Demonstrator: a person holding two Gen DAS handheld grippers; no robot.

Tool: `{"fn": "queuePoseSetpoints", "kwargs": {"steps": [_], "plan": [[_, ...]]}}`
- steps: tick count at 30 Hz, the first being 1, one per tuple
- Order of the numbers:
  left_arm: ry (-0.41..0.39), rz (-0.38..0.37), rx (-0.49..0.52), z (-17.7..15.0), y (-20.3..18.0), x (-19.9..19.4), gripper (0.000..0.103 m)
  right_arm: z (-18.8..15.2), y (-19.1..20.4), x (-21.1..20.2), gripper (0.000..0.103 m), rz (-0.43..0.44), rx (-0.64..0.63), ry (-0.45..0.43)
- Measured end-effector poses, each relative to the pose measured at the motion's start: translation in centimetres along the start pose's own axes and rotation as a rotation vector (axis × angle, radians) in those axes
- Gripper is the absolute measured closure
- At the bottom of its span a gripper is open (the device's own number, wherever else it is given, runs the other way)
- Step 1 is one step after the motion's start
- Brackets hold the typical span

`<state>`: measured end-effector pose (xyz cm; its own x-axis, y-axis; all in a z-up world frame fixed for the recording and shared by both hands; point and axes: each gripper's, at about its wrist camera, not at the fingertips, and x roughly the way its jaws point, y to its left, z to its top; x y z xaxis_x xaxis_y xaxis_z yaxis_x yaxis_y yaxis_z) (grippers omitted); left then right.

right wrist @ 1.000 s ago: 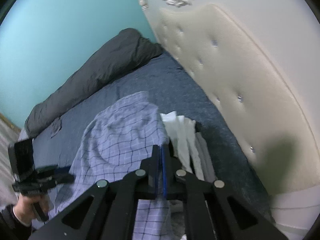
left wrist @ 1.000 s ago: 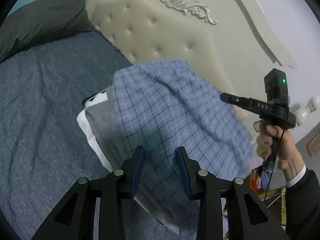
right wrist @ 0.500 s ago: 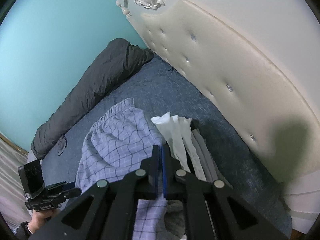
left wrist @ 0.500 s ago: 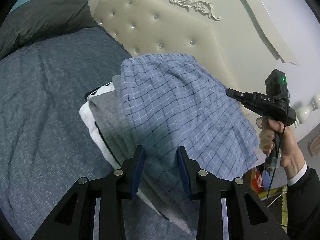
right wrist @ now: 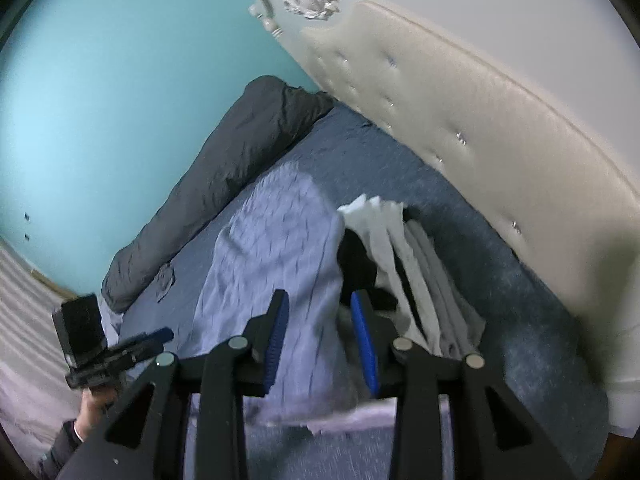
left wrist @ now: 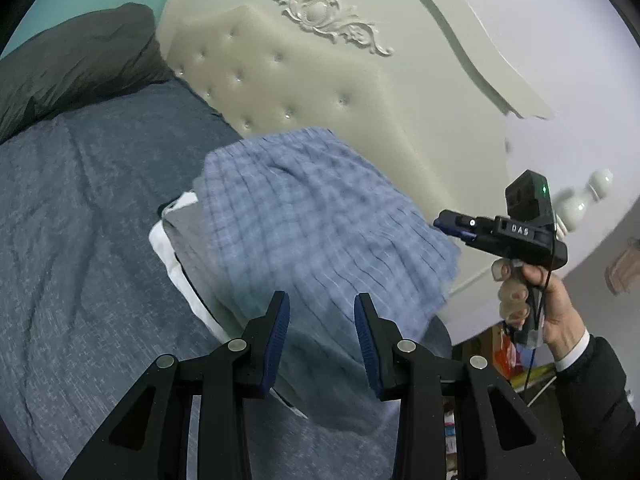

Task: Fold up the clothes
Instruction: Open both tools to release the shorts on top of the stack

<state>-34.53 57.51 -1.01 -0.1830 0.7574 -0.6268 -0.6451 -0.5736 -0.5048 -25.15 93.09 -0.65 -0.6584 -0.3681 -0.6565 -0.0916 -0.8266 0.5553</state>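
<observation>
right gripper (right wrist: pixel 318 330) opening over checked cloth (right wrist: pixel 276 248)

The bed (left wrist: pixel 80 240) wears a blue-grey speckled cover and ends at a cream tufted headboard (left wrist: pixel 280 80). A dark grey duvet (right wrist: pixel 240 152) lies bunched along its far edge. Near the headboard sits a stack of folded clothes (right wrist: pixel 420 264), with blue checked shorts (left wrist: pixel 312 216) draped on top.

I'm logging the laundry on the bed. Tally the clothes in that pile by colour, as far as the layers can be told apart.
Blue checked garment, on top: 1
Grey garment: at least 1
White garment: at least 1
Black garment: at least 1
Total: at least 4; the layers underneath cannot be separated for certain.
</observation>
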Motion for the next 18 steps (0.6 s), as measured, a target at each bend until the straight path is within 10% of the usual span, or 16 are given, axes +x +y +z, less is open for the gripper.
{"fn": "queuePoseSetpoints", "kwargs": {"steps": [5, 18], "plan": [[0.016, 0.003, -0.026, -1.3, 0.1, 0.7, 0.066, -1.7, -1.2, -0.2, 0.1, 0.0, 0.055, -0.015], [0.05, 0.009, -0.031, -3.7, -0.3, 1.7, 0.066, -2.5, -3.4, -1.8, 0.101, -0.012, 0.148, -0.114]]}}
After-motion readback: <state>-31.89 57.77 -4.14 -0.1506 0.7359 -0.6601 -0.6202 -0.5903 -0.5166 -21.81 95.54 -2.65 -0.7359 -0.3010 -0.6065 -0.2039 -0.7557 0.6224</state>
